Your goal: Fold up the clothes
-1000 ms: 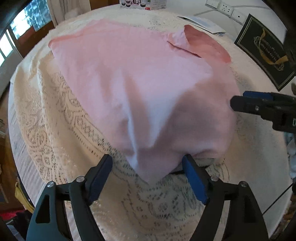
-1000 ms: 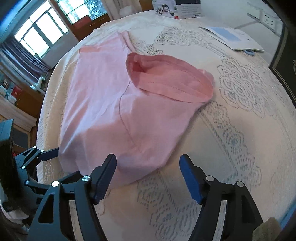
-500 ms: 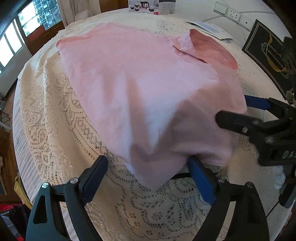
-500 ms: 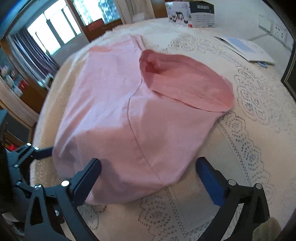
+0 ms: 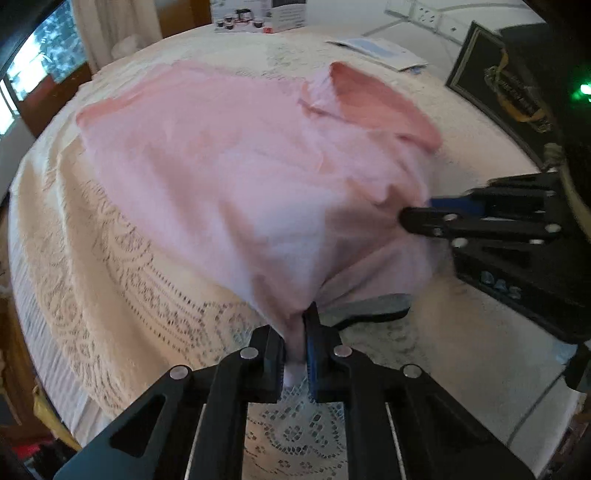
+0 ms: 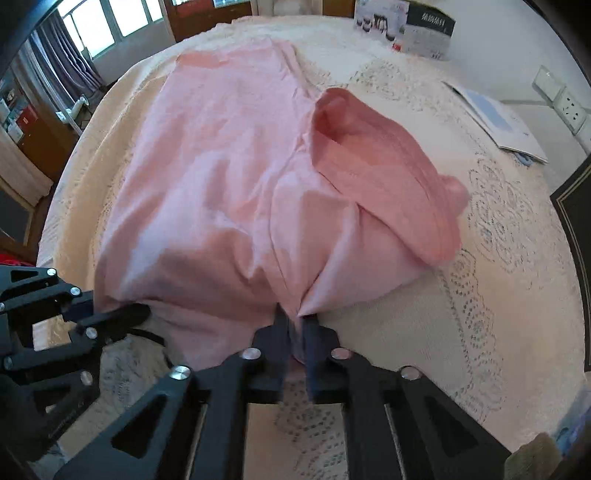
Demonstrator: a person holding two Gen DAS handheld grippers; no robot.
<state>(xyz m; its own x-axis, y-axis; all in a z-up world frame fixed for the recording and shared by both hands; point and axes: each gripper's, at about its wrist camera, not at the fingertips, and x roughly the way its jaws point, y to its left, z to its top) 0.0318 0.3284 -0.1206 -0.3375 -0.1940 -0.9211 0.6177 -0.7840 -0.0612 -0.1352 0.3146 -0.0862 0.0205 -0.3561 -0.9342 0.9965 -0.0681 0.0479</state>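
**Both grippers clamped on the near edge of the pink shirt**

Fabric is pinched at the bottom of each wrist view. The left gripper (image 5: 294, 354) has its jaws closing to a narrow slit with a tuck of the pink shirt (image 5: 236, 177) squeezed between the pads, and a little tab of cloth pokes out below them. The right gripper (image 6: 294, 343) shows the same: jaws closing tight on a fold of the shirt's near edge, cloth bunched into creases that fan away from the pinch. Each gripper also appears side-on in the other's view, the right one (image 5: 436, 218) biting the shirt's right margin, the left one (image 6: 122, 314) at the left corner. Two grips set well apart along one edge look chosen so the hem can be carried over as a straight line and not sag in the middle.

Beyond the grips, the shirt lies spread on the lace tablecloth (image 6: 498, 221), its body stretching away toward the far side of the round table. A darker pink sleeve (image 6: 388, 173) is already turned in over the body, probably so the garment is a neat strip before the lengthwise fold.

Farther off sit a printed box (image 6: 417, 29) and a leaflet (image 6: 498, 122) near the wall, clear of the shirt.
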